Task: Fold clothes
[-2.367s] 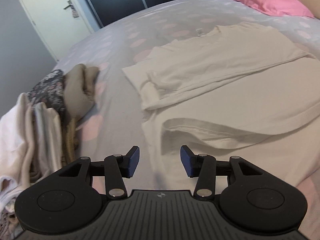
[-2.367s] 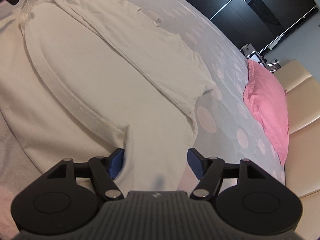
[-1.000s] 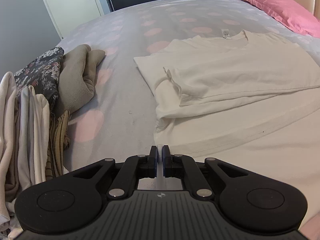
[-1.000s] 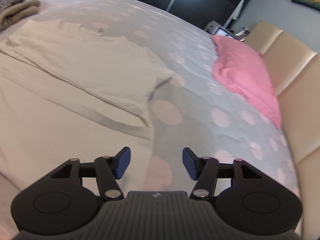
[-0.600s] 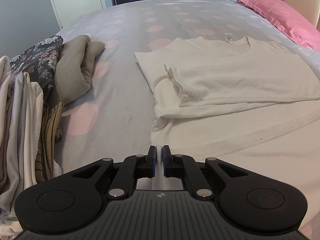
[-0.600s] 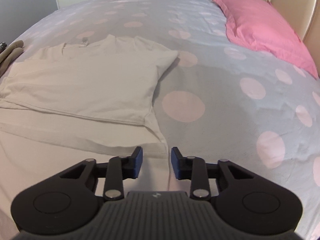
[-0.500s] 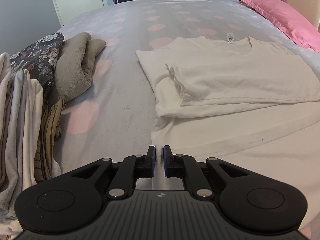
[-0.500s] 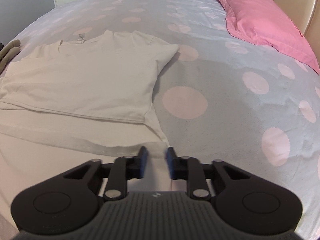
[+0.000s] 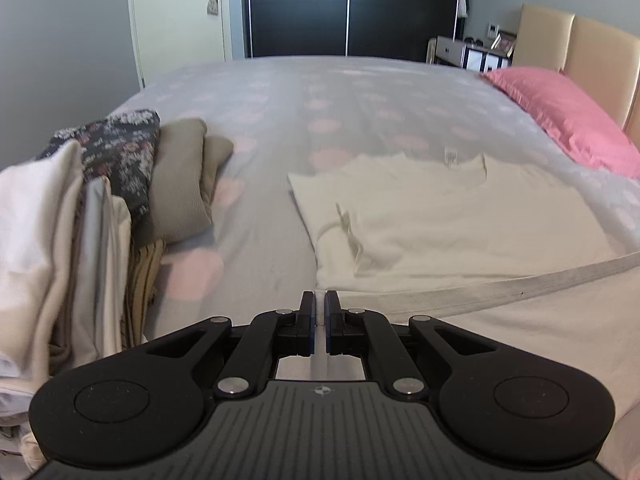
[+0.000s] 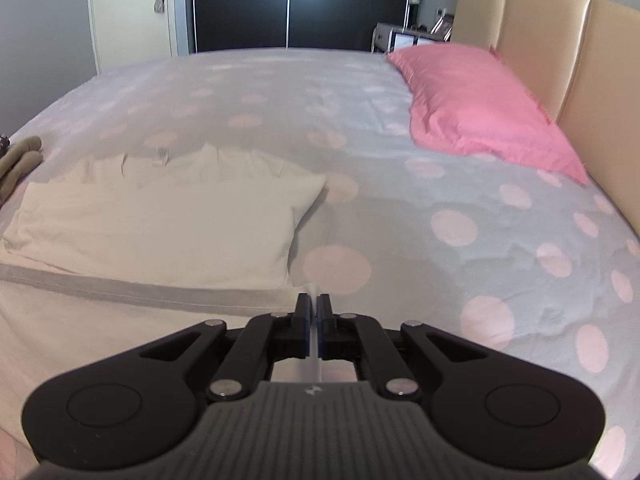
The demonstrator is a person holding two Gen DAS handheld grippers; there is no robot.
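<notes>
A white T-shirt (image 9: 452,216) lies on the bed, its sleeves folded in and its neck label toward the far side. Its bottom hem (image 9: 504,280) is raised off the bed and stretched in a line between both tools. My left gripper (image 9: 319,300) is shut on the hem's left corner; a strip of white cloth shows between its blue pads. In the right wrist view the same T-shirt (image 10: 168,216) spreads to the left, and my right gripper (image 10: 313,303) is shut on the hem's right corner (image 10: 311,290).
A stack of folded clothes (image 9: 80,216), white, floral and tan, stands at the left of the bed. A pink pillow (image 10: 476,108) lies by the beige headboard (image 10: 560,60). The grey sheet with pink dots (image 10: 440,240) stretches to the right. Dark wardrobe doors and a door stand behind.
The right gripper has closed on the hem's right corner. Both grippers have lifted, raising the hem off the bed and pulling it taut; more of the room now shows.
</notes>
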